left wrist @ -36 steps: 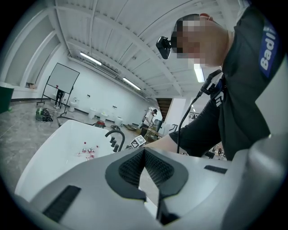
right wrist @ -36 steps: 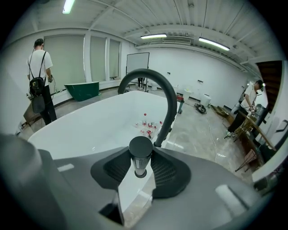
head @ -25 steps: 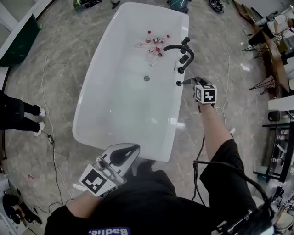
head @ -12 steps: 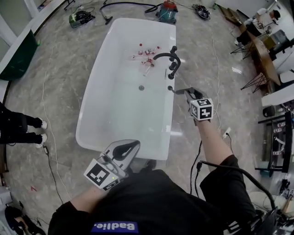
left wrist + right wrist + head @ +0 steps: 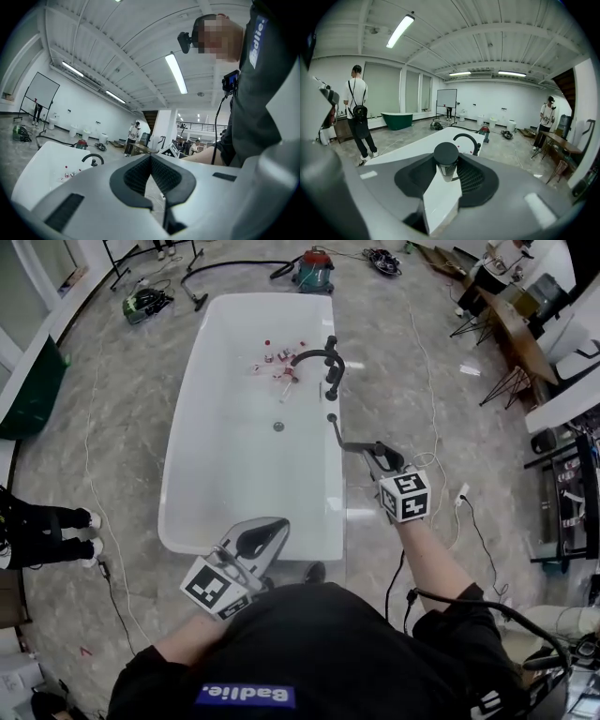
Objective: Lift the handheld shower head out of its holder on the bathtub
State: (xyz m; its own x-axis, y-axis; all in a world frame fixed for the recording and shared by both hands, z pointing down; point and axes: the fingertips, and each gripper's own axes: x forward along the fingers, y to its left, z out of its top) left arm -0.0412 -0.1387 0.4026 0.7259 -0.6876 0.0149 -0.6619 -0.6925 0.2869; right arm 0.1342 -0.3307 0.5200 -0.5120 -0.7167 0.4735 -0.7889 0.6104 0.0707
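Our right gripper (image 5: 371, 454) is clamped on the shower head (image 5: 446, 158), a round matte-black cap on a chrome barrel, centre-right by the glossy white bathtub (image 5: 184, 486) rim. Our left gripper (image 5: 270, 527), lower centre, has its ribbed jaws pressed together, empty.

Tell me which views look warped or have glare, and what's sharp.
Head view: fisheye bends the bathtub rim, even light, glare on the floor beside it. Right gripper view: dark vignetted corners, shower head sharp. Left gripper view: blown-out ceiling light.
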